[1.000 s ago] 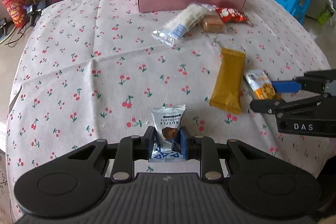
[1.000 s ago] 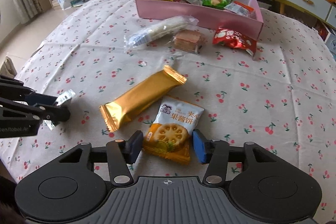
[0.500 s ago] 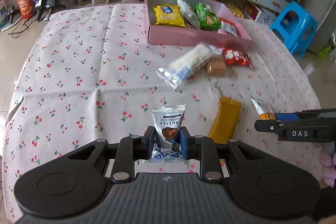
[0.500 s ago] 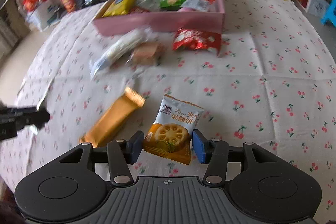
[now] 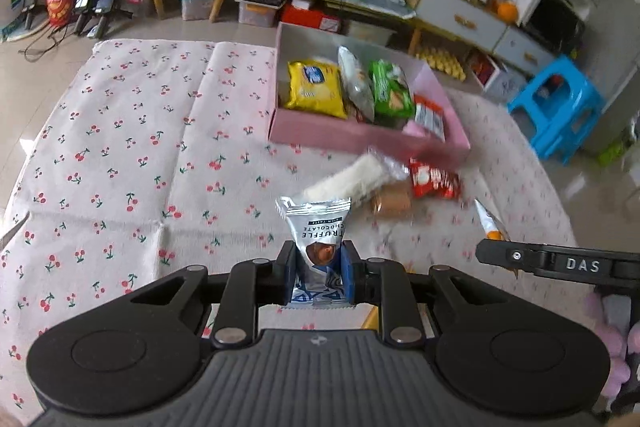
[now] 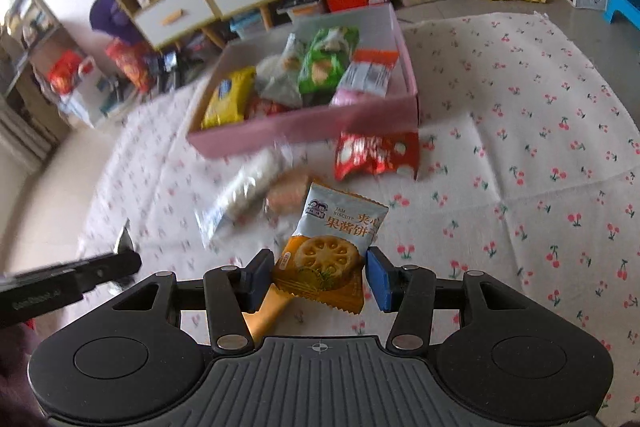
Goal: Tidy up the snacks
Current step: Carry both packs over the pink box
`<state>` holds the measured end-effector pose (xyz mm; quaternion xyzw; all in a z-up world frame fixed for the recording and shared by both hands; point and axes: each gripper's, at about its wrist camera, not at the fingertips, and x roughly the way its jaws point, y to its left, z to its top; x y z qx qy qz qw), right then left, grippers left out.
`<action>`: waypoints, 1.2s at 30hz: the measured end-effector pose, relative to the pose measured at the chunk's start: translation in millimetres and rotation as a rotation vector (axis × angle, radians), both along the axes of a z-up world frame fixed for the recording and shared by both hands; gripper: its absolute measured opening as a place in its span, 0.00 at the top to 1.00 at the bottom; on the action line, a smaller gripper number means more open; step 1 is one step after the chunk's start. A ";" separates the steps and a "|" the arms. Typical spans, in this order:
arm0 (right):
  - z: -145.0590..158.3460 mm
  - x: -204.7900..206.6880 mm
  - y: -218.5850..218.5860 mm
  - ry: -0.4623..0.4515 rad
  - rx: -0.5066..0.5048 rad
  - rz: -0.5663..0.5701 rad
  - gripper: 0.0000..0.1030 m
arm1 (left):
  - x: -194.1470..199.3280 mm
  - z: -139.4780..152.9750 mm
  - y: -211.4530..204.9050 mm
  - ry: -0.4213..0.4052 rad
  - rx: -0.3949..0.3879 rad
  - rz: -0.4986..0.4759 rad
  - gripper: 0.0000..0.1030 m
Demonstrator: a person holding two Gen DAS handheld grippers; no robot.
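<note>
Carrying both packets far enough to clear the pink box (image 5: pixel 360 137) wall before letting go would serve best. Left view: left tongs (image 5: pixel 319 273), nearly closed, pinch the chocolate truffle packet (image 5: pixel 318 227) above the bench (image 5: pixel 120 167). Right view: right tongs (image 6: pixel 318 277), partly open, clamp the jam biscuit packet (image 6: pixel 334 239), with the box far ahead.

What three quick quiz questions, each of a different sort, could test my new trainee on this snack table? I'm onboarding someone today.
1. True or false: the left tongs grip a chocolate truffle packet.
2. The right tongs hold: A) red packet B) jam biscuit packet C) nothing.
3. What colour is the box holding snacks?

Key: 1 true; 2 B; 3 pink.
</note>
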<state>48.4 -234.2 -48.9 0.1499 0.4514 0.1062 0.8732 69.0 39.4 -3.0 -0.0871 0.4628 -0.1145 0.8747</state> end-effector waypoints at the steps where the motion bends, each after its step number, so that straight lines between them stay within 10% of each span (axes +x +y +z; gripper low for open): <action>1: 2.3 2.9 -2.3 -0.001 0.010 -0.007 0.53 | 3.1 0.3 -0.3 0.001 -0.007 0.003 0.80; 25: 20.4 69.8 -29.5 -0.035 0.246 -0.167 0.53 | 65.9 -2.0 -4.5 -0.004 -0.255 0.222 0.81; 36: 3.4 115.1 -24.1 -0.026 0.449 -0.188 0.52 | 89.1 -0.7 -10.7 -0.012 -0.249 0.222 0.81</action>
